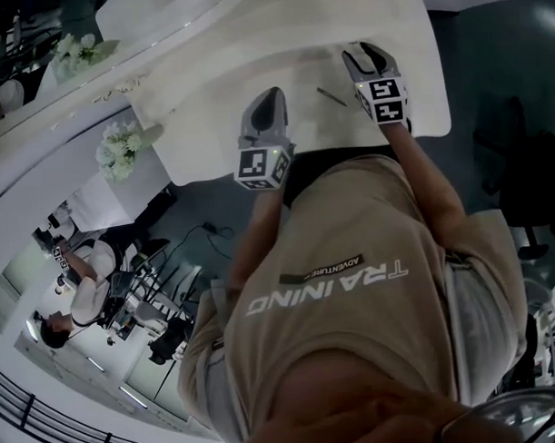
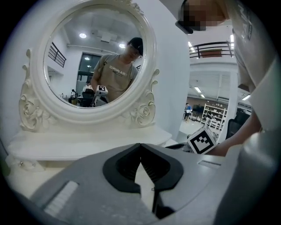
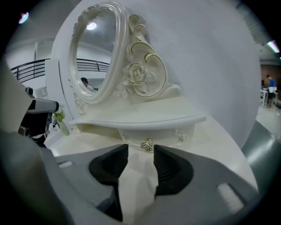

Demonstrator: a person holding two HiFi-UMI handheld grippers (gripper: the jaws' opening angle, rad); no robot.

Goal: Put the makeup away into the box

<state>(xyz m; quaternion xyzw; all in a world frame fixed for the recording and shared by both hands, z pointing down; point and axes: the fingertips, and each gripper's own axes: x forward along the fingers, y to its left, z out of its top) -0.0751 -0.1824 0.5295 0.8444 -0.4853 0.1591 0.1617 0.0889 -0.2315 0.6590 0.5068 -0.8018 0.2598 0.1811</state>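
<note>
**Makeup pick-up: approach**

Head view: thin dark makeup stick (image 1: pixel 331 97) on dressing table (image 1: pixel 211 127), between left gripper (image 1: pixel 271 96) and right gripper (image 1: pixel 362 51), nearer the right; box unseen.
Left gripper view: jaws clenched, empty.
Right gripper view: jaws parted, empty. Best lowered astride the stick.

Left gripper (image 1: pixel 270 98), right gripper (image 1: pixel 364 51) over white table (image 1: pixel 210 114), thin dark stick (image 1: pixel 331 97)

- Beige short-sleeved fabric T-shirt (image 1: pixel 353 313); white block lettering "TRAINING" (image 1: pixel 327 289) across the chest, with a small dark "ADVENTURE" strip (image 1: pixel 321 269) beside it.
- Left gripper (image 2: pixel 140 147): grey moulded plastic shell, black ribbed pads (image 2: pixel 124 165), white cube with black square markers (image 1: pixel 262 167).
- Right gripper (image 3: pixel 140 154): identical grey shell, black ribbed pads and marker cube.
</note>
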